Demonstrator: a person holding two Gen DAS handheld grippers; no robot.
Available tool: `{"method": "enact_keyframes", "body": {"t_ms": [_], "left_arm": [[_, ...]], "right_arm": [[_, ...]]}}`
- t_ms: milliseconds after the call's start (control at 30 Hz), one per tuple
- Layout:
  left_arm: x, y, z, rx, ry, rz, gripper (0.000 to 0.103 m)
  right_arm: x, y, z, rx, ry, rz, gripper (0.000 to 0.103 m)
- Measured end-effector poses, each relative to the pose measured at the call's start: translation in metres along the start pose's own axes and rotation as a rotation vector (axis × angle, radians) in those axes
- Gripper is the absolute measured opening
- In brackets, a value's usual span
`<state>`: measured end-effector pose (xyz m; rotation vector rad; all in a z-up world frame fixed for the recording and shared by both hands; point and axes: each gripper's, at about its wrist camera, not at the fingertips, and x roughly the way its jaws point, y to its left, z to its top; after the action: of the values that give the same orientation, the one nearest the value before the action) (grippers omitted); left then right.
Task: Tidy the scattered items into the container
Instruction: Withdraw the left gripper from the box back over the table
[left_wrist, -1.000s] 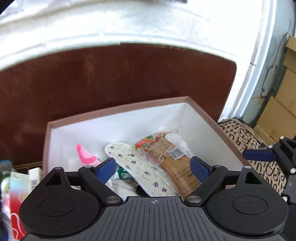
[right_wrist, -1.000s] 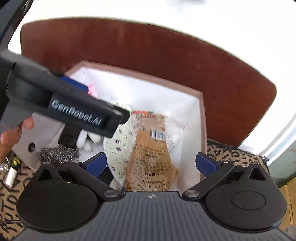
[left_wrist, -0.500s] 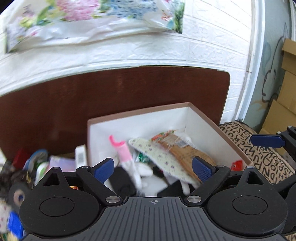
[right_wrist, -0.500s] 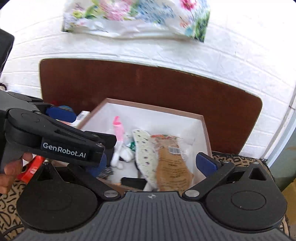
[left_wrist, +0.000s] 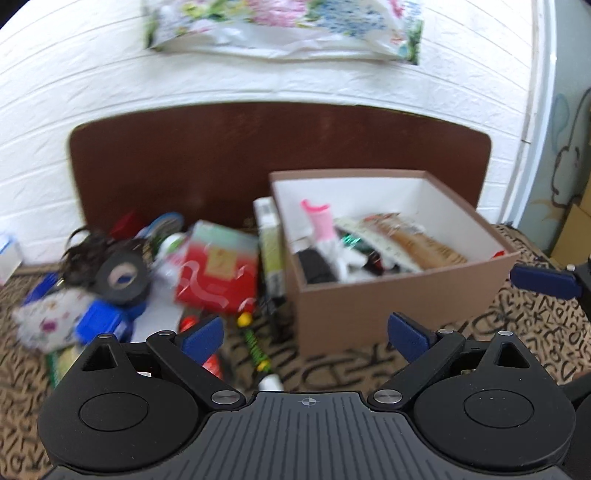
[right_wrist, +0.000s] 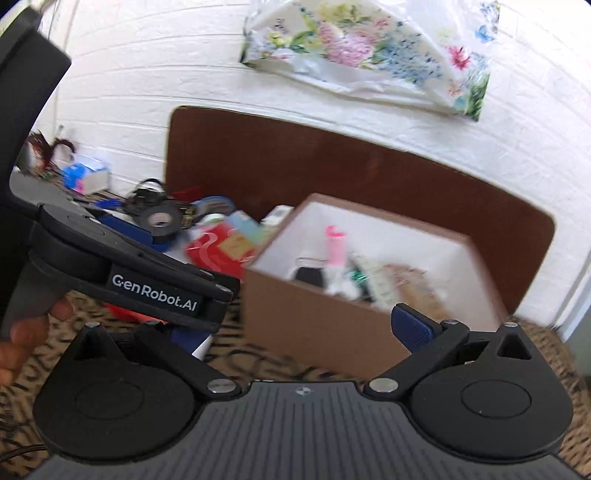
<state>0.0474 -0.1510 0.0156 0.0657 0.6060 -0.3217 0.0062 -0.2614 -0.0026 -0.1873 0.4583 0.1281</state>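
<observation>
We look across a white brick wall (left_wrist: 74, 74) with a floral plastic bag (left_wrist: 280, 26) hung on it, and a dark brown board (left_wrist: 258, 155) leaning at its foot. In front lies a cloth printed with black letters (left_wrist: 517, 325). The cardboard box (left_wrist: 369, 317) stands on the cloth, right of centre, mouth up. Its long axis runs from near to far, with the far end close to the board. It is brown outside and white inside, with straight rims and bare cloth open in front of the near wall.

The left gripper (left_wrist: 306, 332) hangs before that near wall. Its jaws are spread wide, have just been opening, and hold nothing. The right gripper (right_wrist: 299, 332) also stands wide and empty (its left finger is partly hidden behind the other tool).

Left of the box the clutter is heaped: a red packet (left_wrist: 218, 273), a black tape roll (left_wrist: 122, 277) and a green-and-white carton (left_wrist: 271, 247) just beside the box's left wall. Inside the box are a brown snack packet (left_wrist: 424, 247), a flowered insole (left_wrist: 373, 240) and a pink piece (left_wrist: 321, 221), all somewhat blurred.
</observation>
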Motion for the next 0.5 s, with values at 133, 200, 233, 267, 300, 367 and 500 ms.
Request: {"method": "enact_keyframes", "body": {"t_ms": [133,200,233,267,300,367,500], "left_arm": [[-0.015,0.01,-0.02,0.019,0.003,0.051,0.101],[-0.019,0.015,-0.028,0.024,0.009,0.073,0.101],[-0.021,0.017,-0.032,0.027,0.014,0.08,0.101],[-0.022,0.019,-0.036,0.028,0.021,0.085,0.101],[-0.022,0.021,-0.04,0.026,0.029,0.09,0.101],[-0.023,0.026,-0.046,0.023,0.043,0.098,0.101],[-0.025,0.033,-0.055,0.017,0.055,0.114,0.101]], "right_arm": [[-0.006,0.022,-0.011,0.03,0.002,0.029,0.103],[-0.008,0.034,-0.016,0.032,0.005,0.032,0.103],[-0.008,0.039,-0.017,0.034,0.008,0.04,0.103],[-0.008,0.043,-0.019,0.037,0.012,0.055,0.103],[-0.008,0.048,-0.02,0.041,0.017,0.071,0.103],[-0.008,0.057,-0.022,0.041,0.024,0.091,0.103],[-0.007,0.069,-0.022,0.033,0.032,0.103,0.103]]}}
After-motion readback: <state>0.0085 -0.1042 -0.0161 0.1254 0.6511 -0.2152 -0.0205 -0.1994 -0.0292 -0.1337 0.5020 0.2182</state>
